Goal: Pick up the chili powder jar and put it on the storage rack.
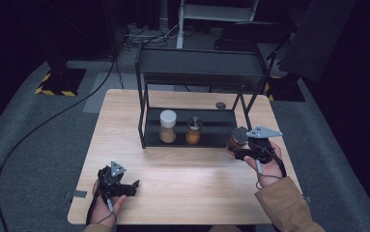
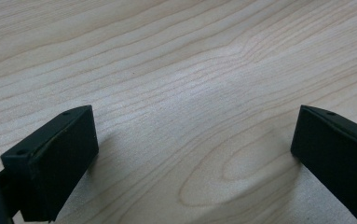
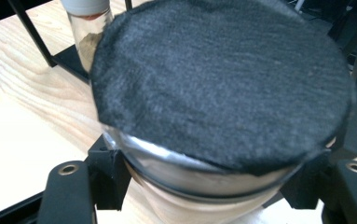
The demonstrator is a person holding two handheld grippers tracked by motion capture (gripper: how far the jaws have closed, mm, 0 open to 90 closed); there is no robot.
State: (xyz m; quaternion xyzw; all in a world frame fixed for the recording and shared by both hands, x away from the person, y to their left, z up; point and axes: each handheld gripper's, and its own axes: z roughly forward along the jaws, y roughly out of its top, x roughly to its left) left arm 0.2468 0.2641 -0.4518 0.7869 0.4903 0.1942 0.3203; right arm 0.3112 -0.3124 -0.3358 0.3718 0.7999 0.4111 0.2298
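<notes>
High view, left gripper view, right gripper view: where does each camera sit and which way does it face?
High view: above the person's side, looking forward and down on the table and black rack; both hands and forearms enter from below.
Left gripper view: on the left tongs, facing bare tabletop; jaws wide apart.
Right gripper view: on the right tongs, facing the rack; jaws clamp a dark-lidded jar.
Shared: that jar and the white-lidded jar show in the high and right gripper views.

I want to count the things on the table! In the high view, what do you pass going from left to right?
Left gripper → white-lidded jar → silver-lidded jar → dark-lidded jar held in the right gripper.
</notes>
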